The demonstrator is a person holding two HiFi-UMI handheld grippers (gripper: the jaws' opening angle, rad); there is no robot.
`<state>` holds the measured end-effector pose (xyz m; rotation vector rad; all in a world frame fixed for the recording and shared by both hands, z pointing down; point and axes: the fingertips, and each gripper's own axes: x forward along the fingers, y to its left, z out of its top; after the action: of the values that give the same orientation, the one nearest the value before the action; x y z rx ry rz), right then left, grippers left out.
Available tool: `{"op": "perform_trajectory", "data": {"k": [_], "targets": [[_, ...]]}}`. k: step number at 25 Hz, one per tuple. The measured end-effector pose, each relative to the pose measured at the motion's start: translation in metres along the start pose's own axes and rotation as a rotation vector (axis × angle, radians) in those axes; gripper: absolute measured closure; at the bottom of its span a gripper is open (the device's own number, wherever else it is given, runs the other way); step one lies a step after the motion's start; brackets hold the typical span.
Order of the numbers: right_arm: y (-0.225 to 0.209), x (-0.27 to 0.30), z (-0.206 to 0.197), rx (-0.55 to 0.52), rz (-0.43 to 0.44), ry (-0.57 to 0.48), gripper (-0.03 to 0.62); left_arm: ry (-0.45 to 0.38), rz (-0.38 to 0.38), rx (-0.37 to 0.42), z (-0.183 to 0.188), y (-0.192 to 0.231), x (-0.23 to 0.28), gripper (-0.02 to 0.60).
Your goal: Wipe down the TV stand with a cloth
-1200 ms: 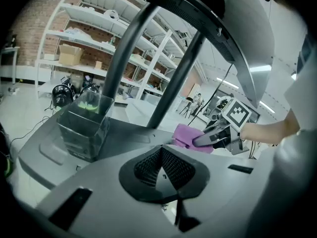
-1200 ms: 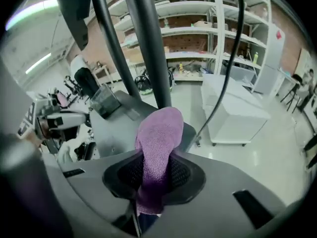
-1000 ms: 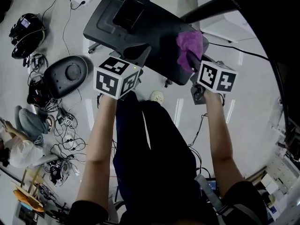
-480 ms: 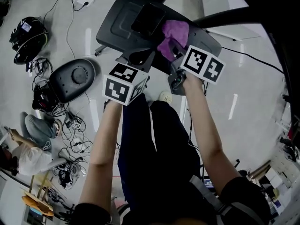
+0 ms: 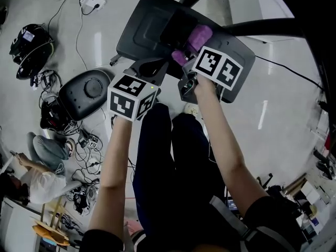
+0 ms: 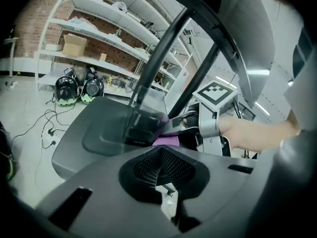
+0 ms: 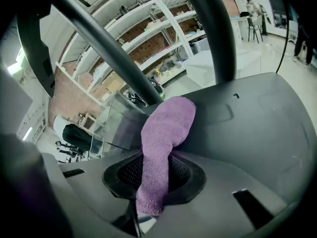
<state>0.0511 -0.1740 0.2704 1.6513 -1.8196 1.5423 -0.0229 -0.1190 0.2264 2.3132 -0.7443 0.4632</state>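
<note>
Tangled cables (image 5: 84, 140), power strip (image 5: 92, 3), helmets (image 6: 65, 89) (two, side by side) on pale floor (image 5: 278, 104)

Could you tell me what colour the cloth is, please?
Purple; the cloth shows best in the right gripper view.

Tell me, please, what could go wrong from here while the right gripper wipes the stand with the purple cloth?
1. The right gripper grips the cloth by one end only. Drag on the stand may pull it free.
2. The stand's slanted poles rise just beyond the cloth. A longer stroke could hit them.
3. The left gripper, shut and empty, is close beside the right one. The two could collide.
</note>
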Motion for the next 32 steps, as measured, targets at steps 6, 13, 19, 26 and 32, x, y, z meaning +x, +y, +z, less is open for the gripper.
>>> {"op": "perform_trajectory", "data": {"k": [6, 13, 19, 26, 32], "targets": [[-0.011, -0.001, 0.001, 0.048, -0.012, -0.043, 0.499, 0.038, -0.043, 0.002, -0.006, -0.001, 0.007, 0.577], [-0.036, -0.017, 0.008, 0.033, -0.050, -0.065, 0.498, 0.034, -0.041, -0.010, -0.006, -0.018, 0.018, 0.577], [-0.062, -0.033, 0.012, 0.035, -0.064, -0.069, 0.499, 0.032, -0.045, -0.013, -0.008, -0.038, 0.030, 0.577], [-0.090, -0.052, 0.010, 0.050, -0.086, -0.060, 0.499, 0.035, -0.063, -0.011, -0.011, -0.067, 0.049, 0.577], [-0.116, -0.069, 0.013, 0.050, -0.093, -0.057, 0.499, 0.039, -0.073, -0.016, -0.016, -0.094, 0.066, 0.577]]}}
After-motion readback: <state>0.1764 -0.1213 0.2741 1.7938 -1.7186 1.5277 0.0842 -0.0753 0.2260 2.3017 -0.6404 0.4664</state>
